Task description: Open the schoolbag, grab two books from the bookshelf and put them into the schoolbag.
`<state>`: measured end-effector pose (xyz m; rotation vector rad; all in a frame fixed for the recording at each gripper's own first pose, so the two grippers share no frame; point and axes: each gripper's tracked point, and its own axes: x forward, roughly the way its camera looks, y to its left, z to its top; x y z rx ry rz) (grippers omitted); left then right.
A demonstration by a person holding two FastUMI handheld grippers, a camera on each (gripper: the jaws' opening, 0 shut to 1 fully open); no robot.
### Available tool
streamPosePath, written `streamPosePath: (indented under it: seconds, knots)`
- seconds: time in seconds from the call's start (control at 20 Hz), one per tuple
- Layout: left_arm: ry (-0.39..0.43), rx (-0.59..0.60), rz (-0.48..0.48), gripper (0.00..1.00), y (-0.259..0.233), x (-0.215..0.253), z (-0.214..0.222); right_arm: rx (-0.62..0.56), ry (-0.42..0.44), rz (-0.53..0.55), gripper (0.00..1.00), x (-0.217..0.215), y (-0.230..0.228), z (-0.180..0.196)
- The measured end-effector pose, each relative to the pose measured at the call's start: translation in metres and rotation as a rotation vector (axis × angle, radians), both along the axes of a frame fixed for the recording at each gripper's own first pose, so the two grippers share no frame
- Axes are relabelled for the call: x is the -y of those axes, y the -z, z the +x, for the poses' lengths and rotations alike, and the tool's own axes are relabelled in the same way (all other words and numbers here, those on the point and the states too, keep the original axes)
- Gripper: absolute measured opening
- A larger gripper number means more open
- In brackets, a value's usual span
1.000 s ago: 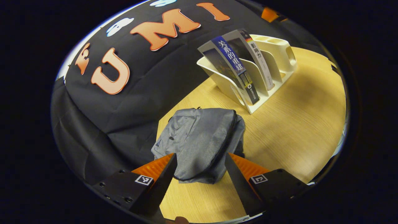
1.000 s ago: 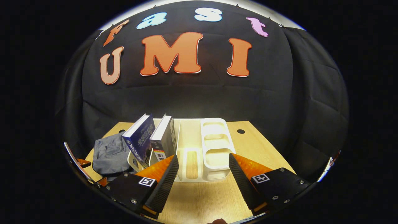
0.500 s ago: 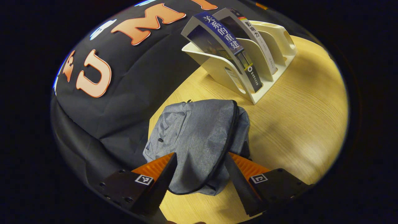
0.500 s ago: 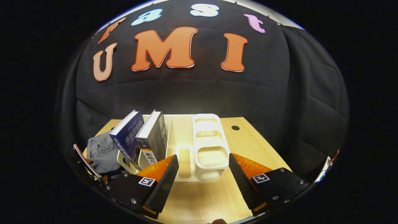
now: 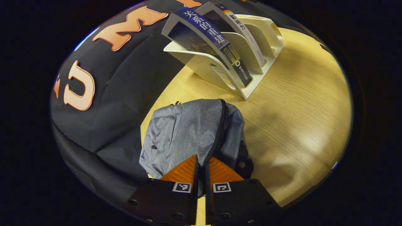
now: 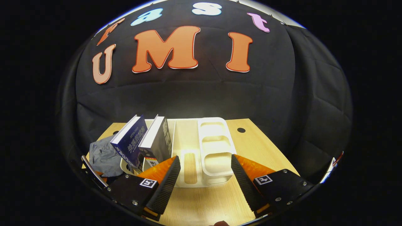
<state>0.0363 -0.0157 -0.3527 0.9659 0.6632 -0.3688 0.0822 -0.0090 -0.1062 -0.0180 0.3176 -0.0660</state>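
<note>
Grey cloth: the schoolbag [image 5: 191, 131] lies slumped on the wooden table [image 5: 298, 119], near the table's edge by the black wall cloth; its black zipper [image 5: 218, 131] runs down the middle and looks closed along the stretch in view.
Progress: early. Bag not yet open, as far as can be seen; both books are in the rack, none in the bag.
Books: a blue book [image 6: 130, 144] and a dark book [image 6: 160, 141] lean side by side in the white bookshelf [image 6: 216, 147], just beyond the bag.
Left gripper: the left gripper [image 5: 201, 161] has its fingers drawn nearly together at the near end of the zipper line. Likely pinching the zipper pull or the cloth there, but the fingers hide the contact, so a grip cannot be confirmed.
Right gripper: the right gripper [image 6: 204, 168] is spread wide, holding nothing, above the table and facing the bookshelf's empty compartments; books sit to its left.
Left to do: unzip, then move the books over.
</note>
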Motion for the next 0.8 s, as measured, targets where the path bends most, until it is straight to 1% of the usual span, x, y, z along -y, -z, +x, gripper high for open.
streamPosePath:
  seconds: [0.05,0.15,0.35,0.6,0.7,0.8]
  knots:
    - [0.008,-0.013,0.003,0.07,0.0,-0.001,-0.001,0.007,0.003,-0.002,0.97,-0.001,-0.002,0.0]
    - [0.037,-0.031,0.016,0.04,-0.009,-0.002,0.001,-0.004,-0.003,0.006,0.97,-0.006,-0.001,0.0]
    - [0.06,-0.043,0.019,0.04,-0.036,-0.006,0.01,0.002,0.003,0.007,0.97,-0.012,-0.005,-0.002]
    - [0.032,-0.039,-0.022,0.04,-0.079,-0.02,0.027,0.007,-0.015,0.015,0.97,-0.026,-0.006,-0.002]
    - [0.008,-0.045,-0.037,0.04,-0.103,-0.031,0.033,-0.01,-0.011,0.027,0.97,-0.033,-0.004,-0.01]
    - [0.007,-0.057,-0.073,0.03,-0.125,-0.039,0.047,0.007,-0.007,0.021,0.97,-0.04,-0.008,-0.016]
